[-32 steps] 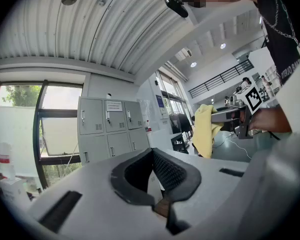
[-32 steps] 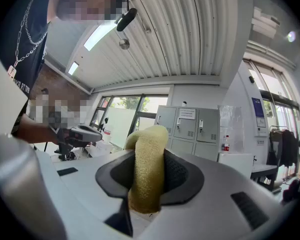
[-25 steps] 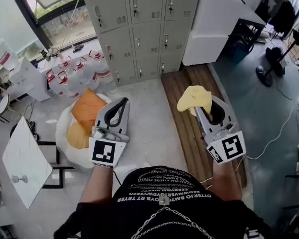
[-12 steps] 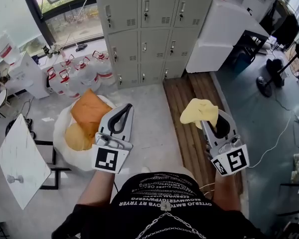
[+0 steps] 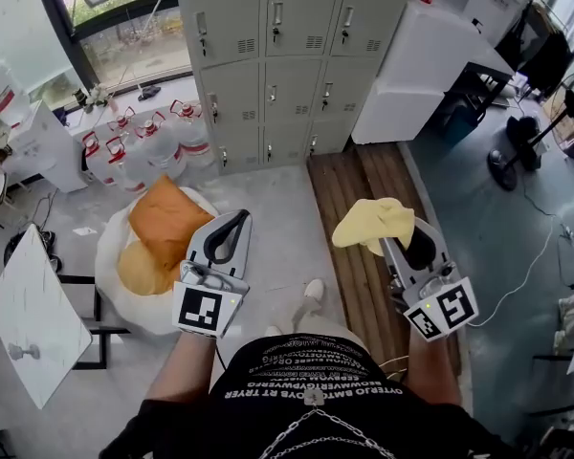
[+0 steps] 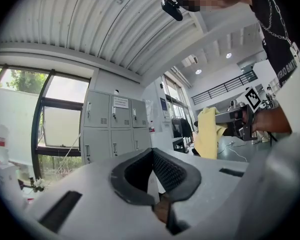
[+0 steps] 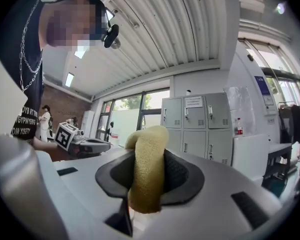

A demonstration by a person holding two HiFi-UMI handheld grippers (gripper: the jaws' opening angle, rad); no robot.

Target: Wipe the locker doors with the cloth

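The grey lockers [image 5: 287,55] stand ahead, three columns wide, doors closed; they also show in the left gripper view [image 6: 112,129] and in the right gripper view [image 7: 200,129]. My right gripper [image 5: 402,237] is shut on the yellow cloth [image 5: 371,223], which bulges out over its tips. Close up, the cloth [image 7: 147,169] is pinched as a thick fold between the black pads. My left gripper [image 5: 237,220] is shut with nothing in it, its pads meeting at the tip [image 6: 151,153]. Both grippers hang at waist height, well short of the lockers.
Water jugs [image 5: 124,146] stand left of the lockers. Orange cushions [image 5: 163,223] lie on a white beanbag at my left. A white cabinet [image 5: 430,55] stands right of the lockers, with wooden planks [image 5: 364,185] in front. A fan [image 5: 512,151] and cables are at the right.
The lockers sit larger and lower in view as the person steps toward them; a shoe now shows below. The cloth has drifted slightly left. Both grippers stay shut.
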